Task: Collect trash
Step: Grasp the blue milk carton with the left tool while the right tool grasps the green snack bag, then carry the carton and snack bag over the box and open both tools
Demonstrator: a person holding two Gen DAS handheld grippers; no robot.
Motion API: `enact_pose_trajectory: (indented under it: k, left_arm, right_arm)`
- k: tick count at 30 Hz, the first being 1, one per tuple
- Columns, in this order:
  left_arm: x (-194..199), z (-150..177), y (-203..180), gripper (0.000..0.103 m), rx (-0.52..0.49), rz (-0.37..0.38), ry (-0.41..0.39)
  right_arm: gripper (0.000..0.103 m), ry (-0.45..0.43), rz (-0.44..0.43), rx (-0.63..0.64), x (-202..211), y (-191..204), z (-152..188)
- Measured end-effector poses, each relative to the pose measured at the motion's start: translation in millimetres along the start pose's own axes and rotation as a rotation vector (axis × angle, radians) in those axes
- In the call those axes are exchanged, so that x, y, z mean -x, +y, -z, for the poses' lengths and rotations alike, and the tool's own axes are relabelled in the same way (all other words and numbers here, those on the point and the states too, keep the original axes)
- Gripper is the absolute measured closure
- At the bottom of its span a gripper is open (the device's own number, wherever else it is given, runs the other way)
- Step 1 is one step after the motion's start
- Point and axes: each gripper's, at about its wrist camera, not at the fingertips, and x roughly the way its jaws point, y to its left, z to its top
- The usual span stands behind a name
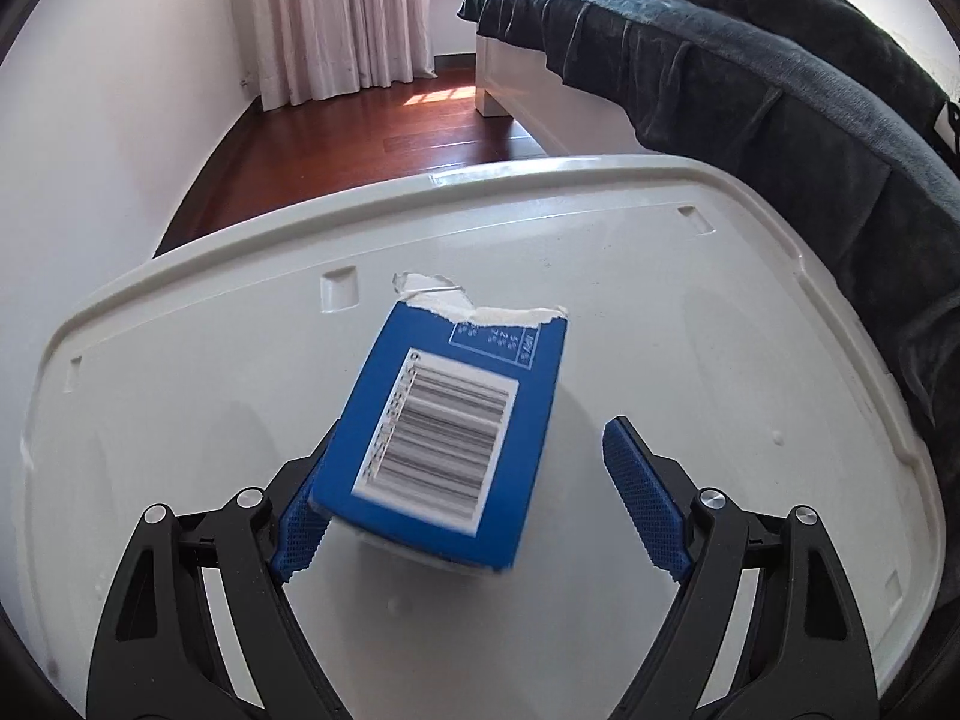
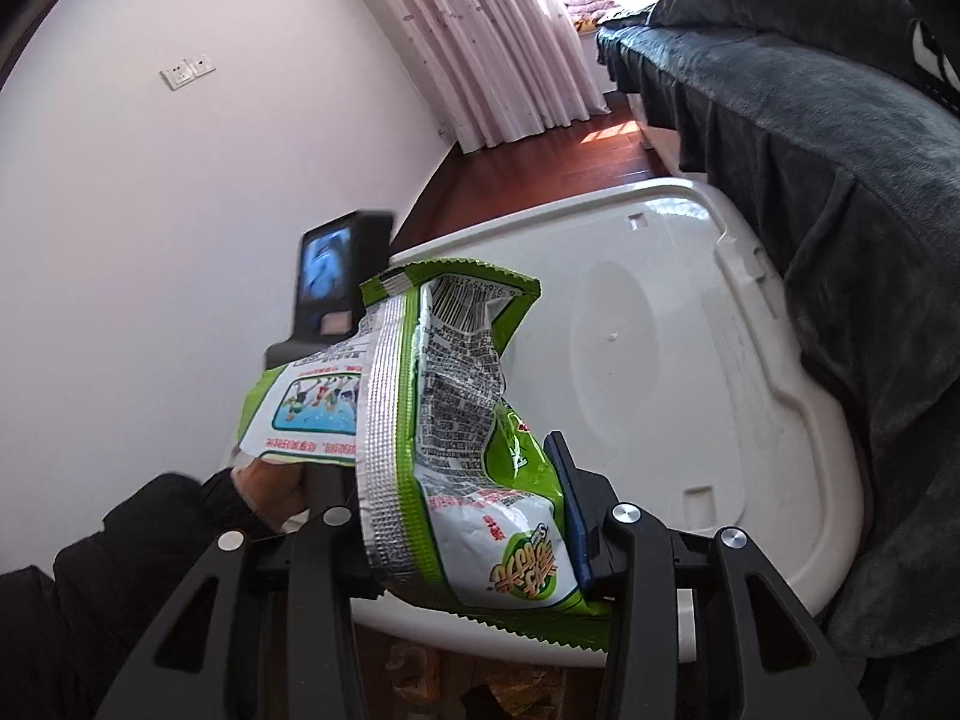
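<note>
A torn blue carton (image 1: 456,432) with a barcode lies on the white plastic lid (image 1: 690,360). My left gripper (image 1: 474,462) is open around it; the left pad (image 1: 300,534) touches the carton's side, the right pad (image 1: 645,498) stands apart from it. My right gripper (image 2: 474,516) is shut on a crumpled green and white snack bag (image 2: 456,420), held above the near edge of the lid (image 2: 660,360). The left gripper's camera unit (image 2: 327,282) and the hand holding it (image 2: 270,492) show behind the bag.
A bed with a dark blanket (image 1: 810,90) borders the lid on the right. A white wall (image 1: 90,150) stands on the left. Wooden floor (image 1: 372,132) and pink curtains (image 1: 336,12) lie beyond the lid's far edge.
</note>
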Motion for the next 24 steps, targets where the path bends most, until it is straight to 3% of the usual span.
enact_pose_trajectory:
  k: [1,6,10,14,17,21,24]
  left_arm:
    - [-4,-1,1,0.045,0.007,0.0,0.005]
    - [8,8,4,0.052,0.069,-0.031,0.006]
    - [48,39,15,0.053,0.135,-0.024,-0.027]
    - [99,82,22,0.053,0.147,-0.066,-0.04]
    - [143,122,28,0.053,0.167,-0.095,-0.044]
    - [202,186,36,0.053,0.177,-0.135,-0.041]
    - [233,237,45,0.052,0.227,-0.137,-0.01]
  right_arm:
    - [0.061,0.012,0.014,0.022,-6,4,0]
    - [0.061,0.017,0.07,0.061,-15,15,1]
    - [0.061,-0.014,0.123,0.064,-9,14,1]
    - [0.061,-0.038,0.14,0.059,-4,18,7]
    - [0.061,-0.055,0.168,0.133,-4,41,21]
    - [0.061,-0.058,0.191,0.208,-4,68,57]
    - [0.06,-0.023,0.167,0.166,-6,75,94]
